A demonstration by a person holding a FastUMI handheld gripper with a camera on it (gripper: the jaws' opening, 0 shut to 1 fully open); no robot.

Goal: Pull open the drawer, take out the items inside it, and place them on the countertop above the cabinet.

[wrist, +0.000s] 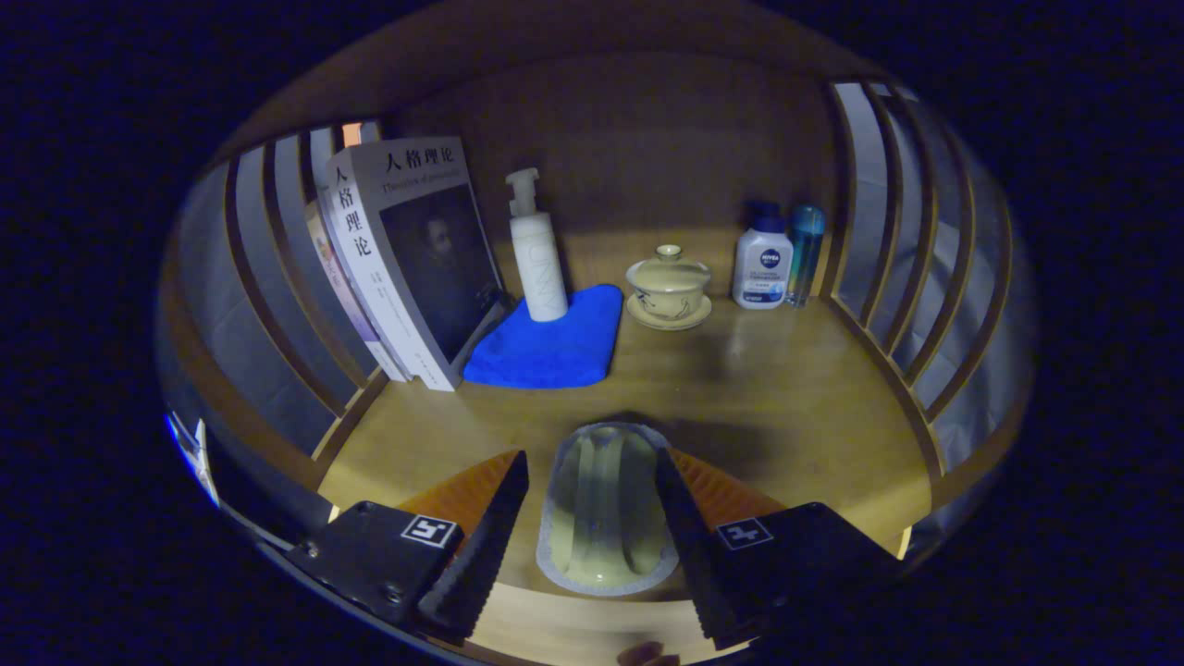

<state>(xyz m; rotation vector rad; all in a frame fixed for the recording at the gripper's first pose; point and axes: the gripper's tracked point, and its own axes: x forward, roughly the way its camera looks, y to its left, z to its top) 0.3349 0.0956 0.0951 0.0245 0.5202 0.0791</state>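
The surface [786, 388] ahead looks open; books [388, 268], blue cloth [550, 347], pump bottle [536, 254], lidded cup [668, 282] and bottles [777, 259] crowd the back.

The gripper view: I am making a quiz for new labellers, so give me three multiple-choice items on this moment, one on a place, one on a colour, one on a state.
1. Where does the white pump bottle stand?
A. on the blue cloth
B. on the saucer
C. against the right-hand slats

2. What colour is the folded cloth beside the leaning books?
A. red
B. blue
C. green

3. What are the tongs at?
A. spread wide with nothing between them
B. closed on a clear glass
C. gripping the lidded teacup

Answers: 1 A, the bottle's base sits on the cloth's far corner. 2 B, the cloth is bright blue. 3 B, both fingers press the sides of the glass over the countertop.
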